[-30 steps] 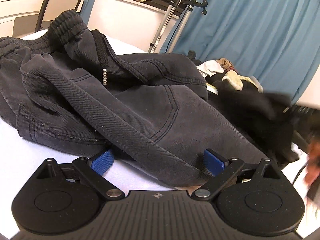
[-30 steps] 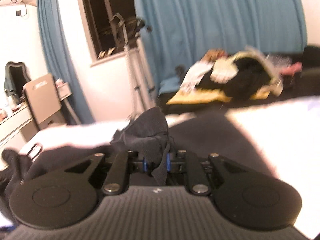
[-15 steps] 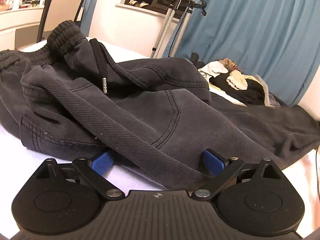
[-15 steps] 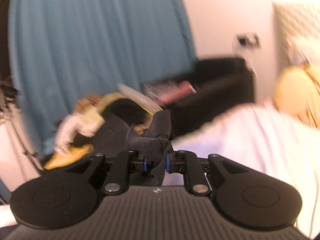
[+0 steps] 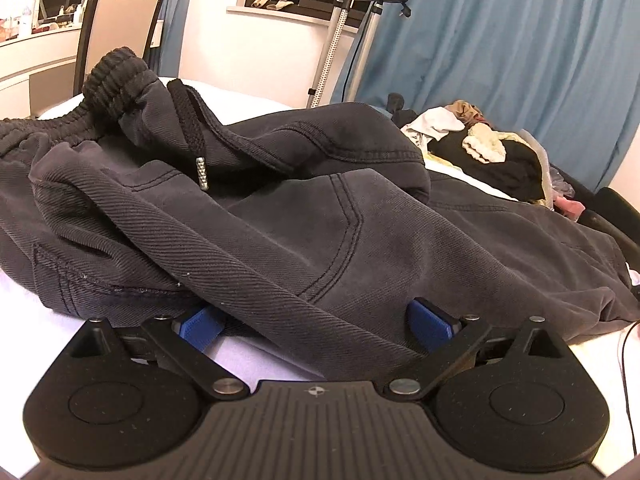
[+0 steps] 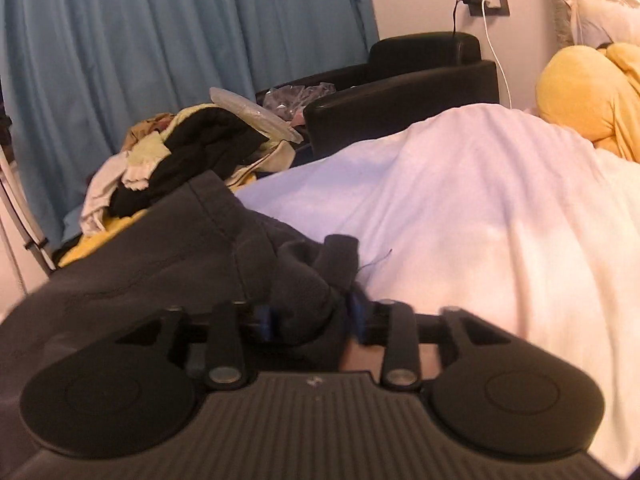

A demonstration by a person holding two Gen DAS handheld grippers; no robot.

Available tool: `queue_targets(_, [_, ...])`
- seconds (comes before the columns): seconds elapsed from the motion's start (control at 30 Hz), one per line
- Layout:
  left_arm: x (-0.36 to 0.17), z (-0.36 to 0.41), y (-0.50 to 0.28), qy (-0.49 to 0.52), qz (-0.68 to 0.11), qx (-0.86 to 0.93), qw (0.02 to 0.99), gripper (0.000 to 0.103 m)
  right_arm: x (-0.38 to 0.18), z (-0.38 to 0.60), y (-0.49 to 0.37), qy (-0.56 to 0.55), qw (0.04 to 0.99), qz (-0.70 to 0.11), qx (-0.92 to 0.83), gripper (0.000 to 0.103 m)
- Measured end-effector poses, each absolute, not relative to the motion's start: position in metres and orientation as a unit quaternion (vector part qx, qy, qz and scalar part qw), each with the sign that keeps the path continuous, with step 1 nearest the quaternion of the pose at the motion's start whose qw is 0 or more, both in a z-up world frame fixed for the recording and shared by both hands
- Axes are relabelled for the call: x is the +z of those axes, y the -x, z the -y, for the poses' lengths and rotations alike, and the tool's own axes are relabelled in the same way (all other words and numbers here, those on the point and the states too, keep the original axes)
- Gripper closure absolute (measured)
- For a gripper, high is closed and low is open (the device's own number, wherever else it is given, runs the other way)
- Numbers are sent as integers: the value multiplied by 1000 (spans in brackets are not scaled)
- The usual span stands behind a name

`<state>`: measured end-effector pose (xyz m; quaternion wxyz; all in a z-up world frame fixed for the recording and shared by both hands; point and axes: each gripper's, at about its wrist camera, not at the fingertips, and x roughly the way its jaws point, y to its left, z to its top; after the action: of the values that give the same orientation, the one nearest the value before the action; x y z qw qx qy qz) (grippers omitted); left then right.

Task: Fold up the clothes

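Dark grey trousers (image 5: 300, 220) lie crumpled on a white bed (image 5: 24, 312), with the ribbed waistband (image 5: 116, 76) and a metal-tipped drawstring (image 5: 202, 174) at the upper left. My left gripper (image 5: 314, 320) is open and low on the bed, its blue fingertips (image 5: 198, 322) on either side of a thick fold at the trousers' near edge. In the right wrist view one trouser leg (image 6: 160, 264) stretches away to the left. My right gripper (image 6: 310, 316) is shut on a bunched wad of its end, just above the sheet (image 6: 480, 220).
A pile of mixed clothes (image 6: 192, 152) lies beyond the bed's far edge, also in the left wrist view (image 5: 492, 156). A black armchair (image 6: 400, 76) and blue curtains stand behind it. A yellow plush (image 6: 580, 88) is at the right. A chair (image 5: 120, 24) and a steamer stand (image 5: 340, 28) are far left.
My right gripper swung right with the trouser leg and came down to the bed, stretching the leg out flat. Its jaws stand slightly wider. The left gripper has barely moved.
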<state>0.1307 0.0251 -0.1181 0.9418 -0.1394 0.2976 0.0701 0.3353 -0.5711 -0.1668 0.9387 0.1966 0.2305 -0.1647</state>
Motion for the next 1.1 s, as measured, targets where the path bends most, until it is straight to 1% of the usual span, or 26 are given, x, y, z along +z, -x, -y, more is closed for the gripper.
queue_targets(0.03, [-118, -23, -130, 135, -300, 66, 942, 4, -159, 568, -328, -192, 940, -225, -169, 33])
queue_targets(0.23, [-113, -10, -117, 114, -295, 35, 948, 4, -110, 515, -279, -148, 959, -208, -121, 29])
queue_targets(0.3, [-108, -9, -112, 113, -287, 28, 951, 4, -94, 489, -258, -139, 966, -198, -96, 26])
queue_targets(0.57, [-90, -9, -89, 119, -256, 5, 959, 4, -73, 373, -177, -134, 971, -197, 30, 26])
queue_targets(0.8, [-77, -6, -73, 98, -211, -4, 973, 4, -55, 275, -107, -126, 964, -192, 135, 26])
queue_targets(1.0, [-64, 1, -57, 92, -181, -21, 979, 4, -61, 259, -72, -96, 969, -177, 146, 26])
queue_targets(1.1, [-63, 8, -55, 79, -183, -21, 980, 4, -67, 266, -71, -93, 970, -173, 141, 24])
